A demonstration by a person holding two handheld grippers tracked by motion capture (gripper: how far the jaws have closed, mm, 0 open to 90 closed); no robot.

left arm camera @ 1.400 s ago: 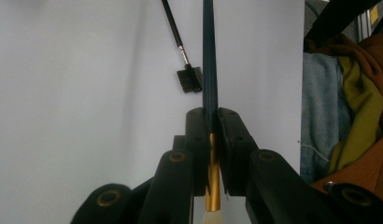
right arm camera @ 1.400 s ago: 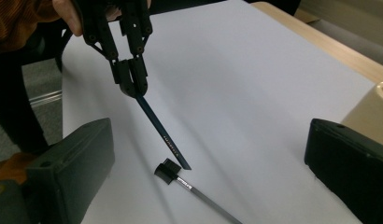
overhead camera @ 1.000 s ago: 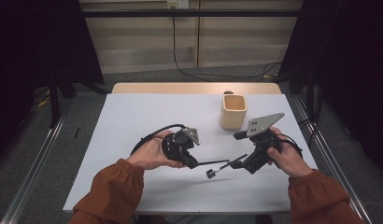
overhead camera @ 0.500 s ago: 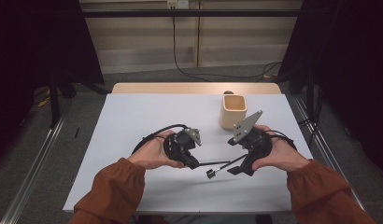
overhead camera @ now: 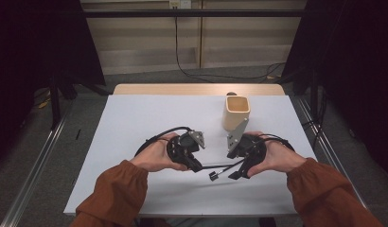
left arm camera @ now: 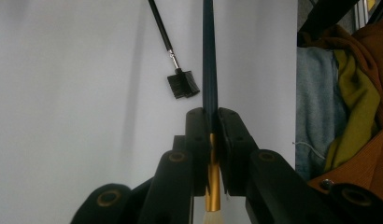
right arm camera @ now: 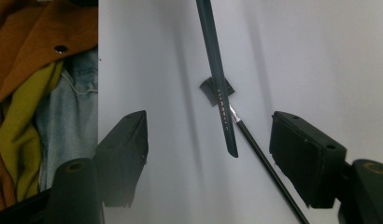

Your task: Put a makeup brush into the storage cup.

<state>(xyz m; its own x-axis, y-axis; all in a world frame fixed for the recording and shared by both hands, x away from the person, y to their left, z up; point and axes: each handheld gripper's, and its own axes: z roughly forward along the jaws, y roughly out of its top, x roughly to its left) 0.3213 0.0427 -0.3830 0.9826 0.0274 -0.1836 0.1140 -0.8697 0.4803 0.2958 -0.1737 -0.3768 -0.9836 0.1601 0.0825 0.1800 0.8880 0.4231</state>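
Observation:
My left gripper (left arm camera: pixel 212 116) is shut on a brush with a dark teal handle (left arm camera: pixel 209 56), a gold ferrule (left arm camera: pixel 212 182) and pale bristles near the camera. In the high view the left gripper (overhead camera: pixel 196 165) and right gripper (overhead camera: pixel 235 172) face each other at the table's front middle, with the handle (overhead camera: pixel 216 166) running between them. My right gripper (right arm camera: pixel 209 137) is open, and the free end of the teal handle (right arm camera: pixel 217 79) reaches in between its jaws without touching them. A thin black brush (right arm camera: pixel 264 154) with a small square head (left arm camera: pixel 182 85) lies on the table beneath.
A tan cup (overhead camera: pixel 237 112) stands upright behind the right gripper. The white table top (overhead camera: pixel 135 123) stretches left and back. The person's orange sleeve and jeans (right arm camera: pixel 63 107) sit just past the table's front edge. Black cables loop (overhead camera: pixel 159 135) behind the left hand.
The right gripper has swung left toward the left gripper and turned its jaws inward around the handle's end. The left gripper has stayed put, still gripping the brush.

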